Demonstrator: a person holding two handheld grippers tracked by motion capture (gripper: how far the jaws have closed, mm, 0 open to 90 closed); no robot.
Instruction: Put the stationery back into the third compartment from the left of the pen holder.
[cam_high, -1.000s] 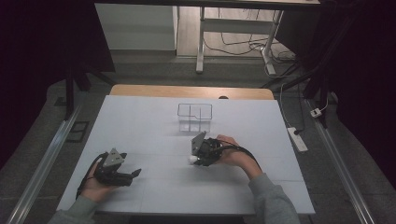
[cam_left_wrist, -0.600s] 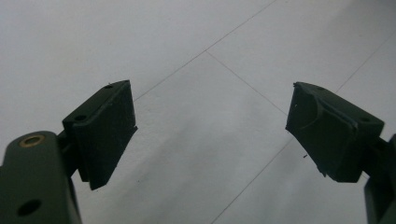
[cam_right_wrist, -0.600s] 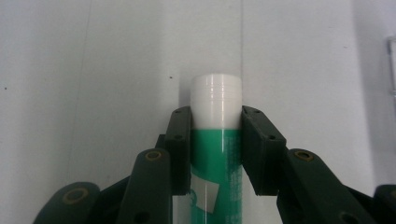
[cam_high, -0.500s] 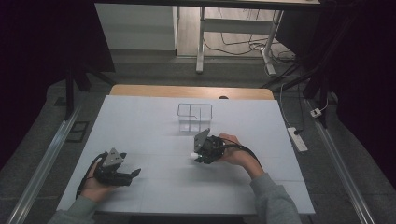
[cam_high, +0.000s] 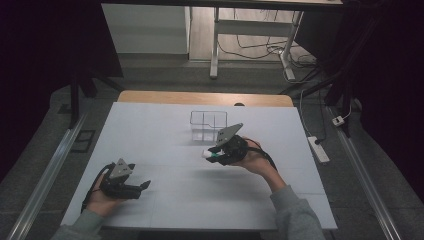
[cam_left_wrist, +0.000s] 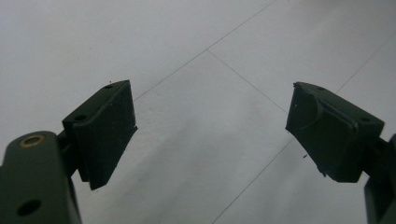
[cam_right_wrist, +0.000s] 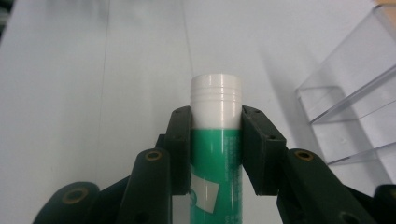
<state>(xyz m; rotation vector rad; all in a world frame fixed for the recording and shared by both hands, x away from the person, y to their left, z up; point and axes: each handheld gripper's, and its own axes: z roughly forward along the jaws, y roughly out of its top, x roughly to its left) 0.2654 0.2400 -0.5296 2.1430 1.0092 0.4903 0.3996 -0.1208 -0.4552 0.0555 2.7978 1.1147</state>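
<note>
A green glue stick (cam_right_wrist: 216, 140) with a white cap is clamped between the jaws of my right gripper (cam_right_wrist: 216, 122), cap pointing away from the hand. In the high view that right gripper (cam_high: 214, 155) is lifted above the middle of the white table, just in front of a clear compartmented box (cam_high: 208, 121), and the glue stick (cam_high: 208, 155) pokes out to its left. My left gripper (cam_high: 144, 186) rests near the table's front left corner. Its jaws stand wide apart in the left gripper view (cam_left_wrist: 211, 126), with bare tabletop between them.
The clear box (cam_right_wrist: 355, 88) lies to the right of the glue stick in the right gripper view. A white table (cam_high: 165, 145) covers a wooden top. A power strip (cam_high: 318, 148) lies off the table's right edge. Cables and table legs stand beyond the far edge.
My right gripper has risen and shifted slightly right and toward the clear box with the glue stick in it. The left gripper has stayed put.
</note>
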